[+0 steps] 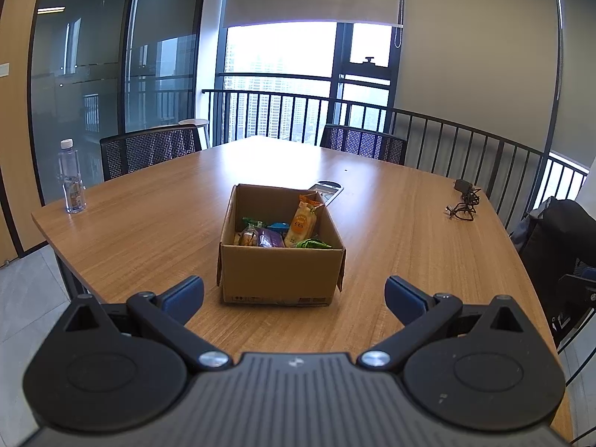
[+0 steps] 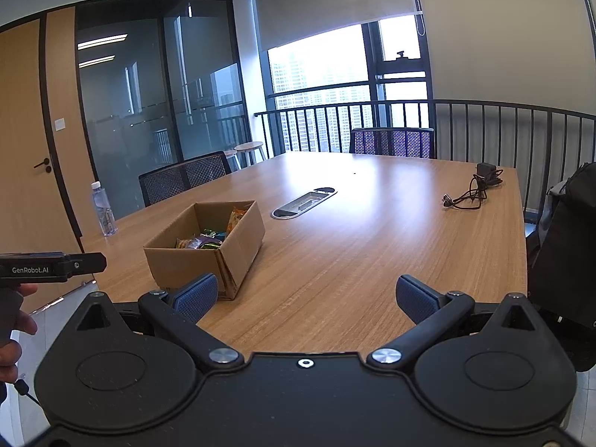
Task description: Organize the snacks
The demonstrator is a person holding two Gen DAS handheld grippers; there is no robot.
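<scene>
Two hand-held grippers are hovering at the near edge of the wooden bench (image 1: pixel 149 223), and you are holding both with their blue-padded fingers spread wide and nothing between them. Your left hand-held gripper (image 1: pixel 294 294) is pointing straight at the cardboard box (image 1: pixel 279 275), which is sitting upright and open-topped on the bench just ahead of the fingertips. Your right hand-held gripper (image 2: pixel 307 296) is facing bare bench, with the box off to its left, its near corner showing just behind the left blue pad (image 2: pixel 197 296).

The snacks (image 1: pixel 279 232) are lying inside the box: an orange-and-cream packet (image 1: pixel 301 221) is leaning upright against the far right wall, a purple packet (image 1: pixel 270 238) and a clear bag of pale pieces (image 1: pixel 247 237) are lying low near the front wall, and green wrappers (image 1: pixel 313 244) are showing at the front right.

Beyond the box, an oval cable port (image 2: pixel 303 203) is sitting flush in the bench. A water bottle (image 1: pixel 70 177) is standing upright near the far left corner, well apart from the box. A black charger with its coiled cable (image 1: pixel 463 201) is lying near the right edge. In the right wrist view, the body of your left gripper and part of your hand (image 2: pixel 15 320) are showing at the left margin. Mesh-backed chairs (image 1: pixel 149 151) are standing along the far side.
</scene>
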